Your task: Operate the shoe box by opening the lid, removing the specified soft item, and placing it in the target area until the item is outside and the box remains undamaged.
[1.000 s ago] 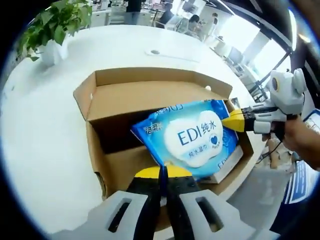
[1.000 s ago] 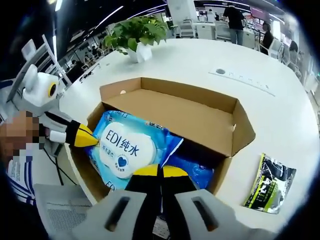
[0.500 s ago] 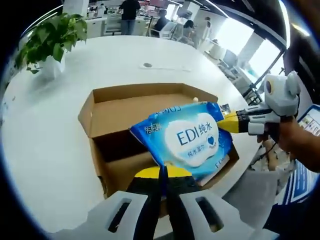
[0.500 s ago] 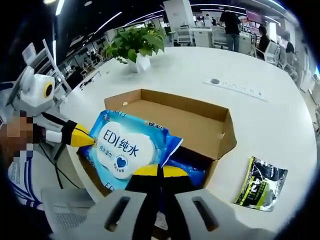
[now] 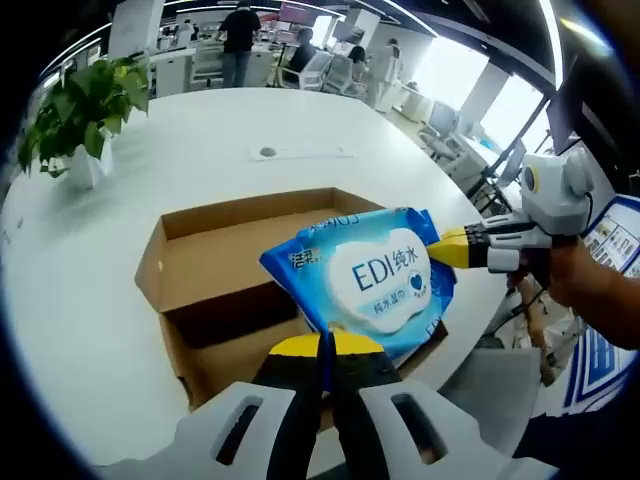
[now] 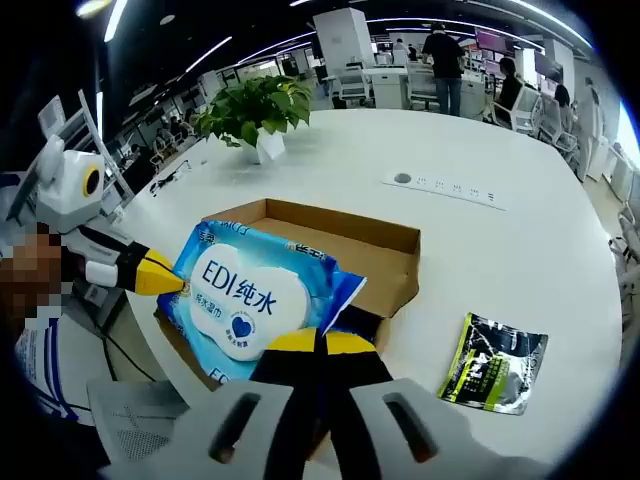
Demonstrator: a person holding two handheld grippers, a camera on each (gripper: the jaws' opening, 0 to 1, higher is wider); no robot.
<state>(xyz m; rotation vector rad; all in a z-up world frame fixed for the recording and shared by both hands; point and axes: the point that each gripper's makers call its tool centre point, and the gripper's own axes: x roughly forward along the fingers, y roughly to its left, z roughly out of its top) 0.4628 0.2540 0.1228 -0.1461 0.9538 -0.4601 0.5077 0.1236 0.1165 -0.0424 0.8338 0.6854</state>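
A blue wet-wipe pack (image 5: 365, 280) printed "EDI" hangs above the open cardboard shoe box (image 5: 200, 250). My left gripper (image 5: 325, 346) is shut on the pack's near edge. My right gripper (image 5: 448, 249) comes in from the right, yellow tips pinching the pack's far corner. In the right gripper view the same pack (image 6: 243, 294) is above the box (image 6: 380, 240), with my right gripper (image 6: 320, 342) shut on its lower edge and the left gripper (image 6: 165, 278) clamping its left corner. More blue wrapper shows under the pack; I cannot tell if it is a second pack.
The box stands on a white round table (image 5: 70, 300) near its edge. A black and green packet (image 6: 495, 362) lies on the table right of the box. A potted plant (image 6: 255, 105) stands at the far side. A person's hand (image 5: 590, 285) holds the right gripper.
Both grippers have lifted the wipe pack higher, from the box's inside to above its rim. The box now looks smaller and farther below.
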